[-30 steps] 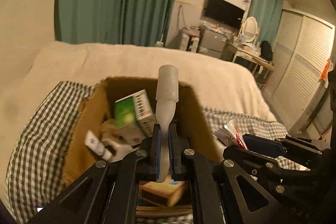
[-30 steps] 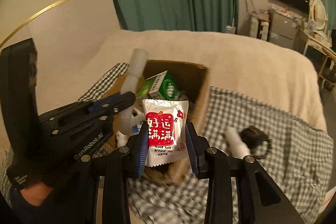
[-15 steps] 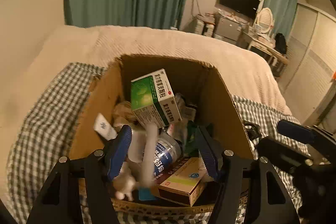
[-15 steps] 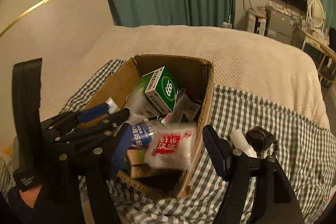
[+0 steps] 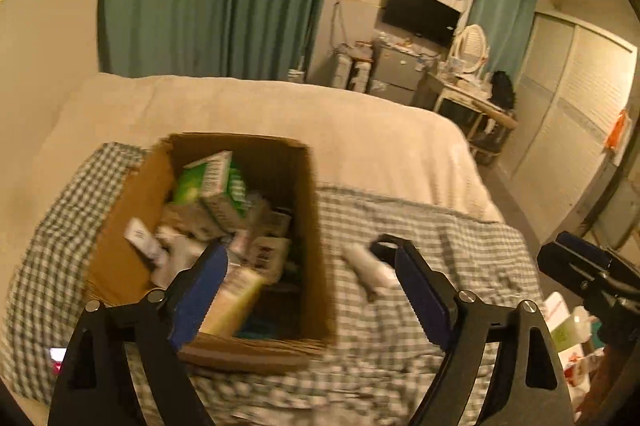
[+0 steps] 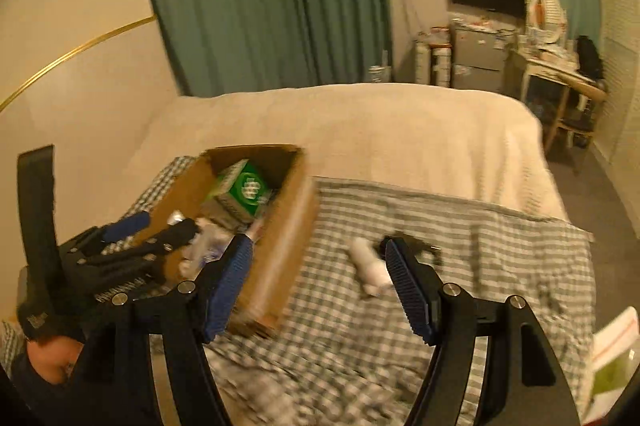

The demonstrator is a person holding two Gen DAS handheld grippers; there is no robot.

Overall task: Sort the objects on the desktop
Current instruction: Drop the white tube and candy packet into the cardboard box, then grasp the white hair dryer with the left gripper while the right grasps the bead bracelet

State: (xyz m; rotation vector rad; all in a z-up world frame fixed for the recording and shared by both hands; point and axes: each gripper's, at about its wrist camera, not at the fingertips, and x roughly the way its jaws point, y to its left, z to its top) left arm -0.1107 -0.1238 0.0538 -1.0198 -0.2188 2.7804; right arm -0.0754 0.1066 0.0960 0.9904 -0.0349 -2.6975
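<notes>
Where the two wrist views overlap, the largest item is a bed under a cream blanket [image 5: 304, 130], lying beyond both sets of jaws. Next, a green-and-white checked cloth [image 5: 440, 226] spread over the near end of the bed, running beneath and ahead of both grippers.

Cardboard box [image 5: 304, 226]: open-topped, resting on the checked cloth; its right wall passes ahead of the gap in the left jaws, and the box stands behind the left finger of the right pair. Contents heaped and partly blurred.

Left gripper [image 5: 308, 286]: jaws wide and opening, nothing between the blue pads.

Right gripper [image 6: 320, 286]: jaws apart, nothing clamped; only cloth shows between them.

Green-and-white carton [image 5: 212, 182]: tilted, topmost in the box, ahead and left of the left jaws.

White tube [image 6: 370, 268]: lying loose on the cloth outside the box, just inside the right finger of each pair in its own view, touching neither.

Small black object [image 6: 420, 250]: on the cloth just beyond the tube, blurred, kind not discernible.
</notes>
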